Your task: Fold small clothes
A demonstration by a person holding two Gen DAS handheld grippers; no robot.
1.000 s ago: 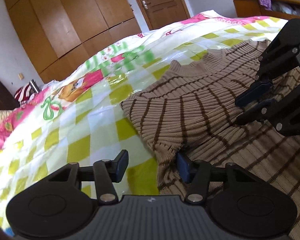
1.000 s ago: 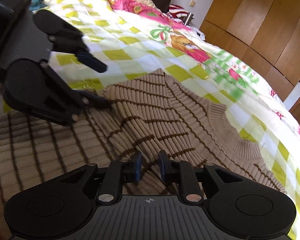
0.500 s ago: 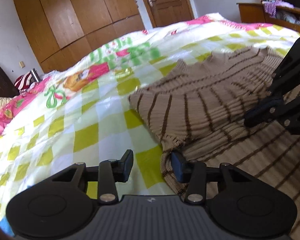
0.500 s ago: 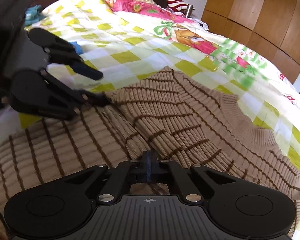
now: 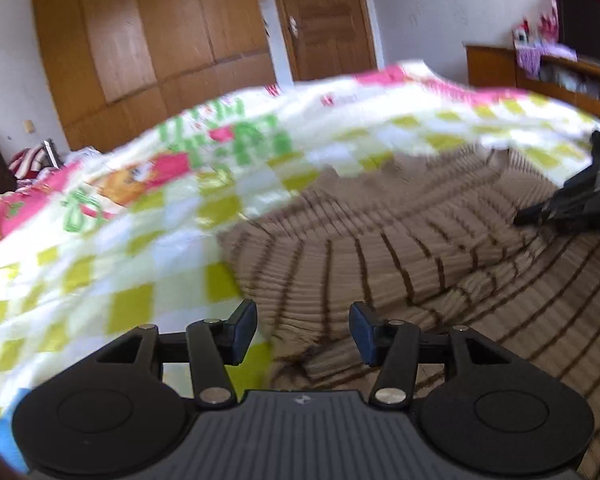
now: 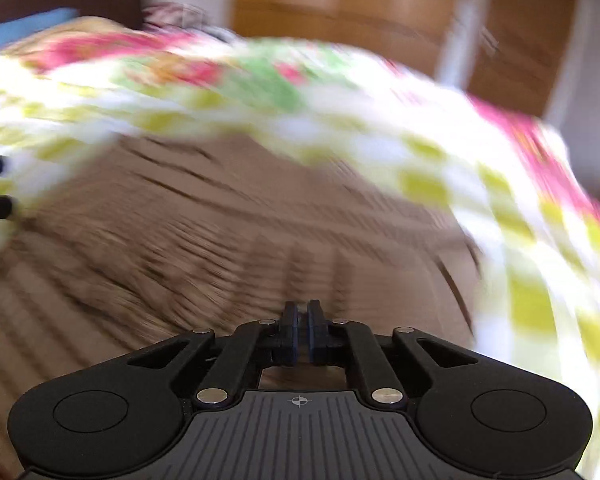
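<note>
Closest in, the right gripper (image 6: 299, 330) is now seen with fingers clenched, where a second ago they were parted; knit caught between them is likely but lost in blur. The left gripper (image 5: 302, 330) is kept released over the sweater (image 5: 380, 248) edge, spread on the bed (image 5: 100, 264), so a fold is judged begun

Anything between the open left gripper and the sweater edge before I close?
Nothing visible. The left gripper stands open with the folded edge of the brown striped sweater bunched directly between its fingers. Only the checked bedspread lies beside it. The view is blurred.
</note>
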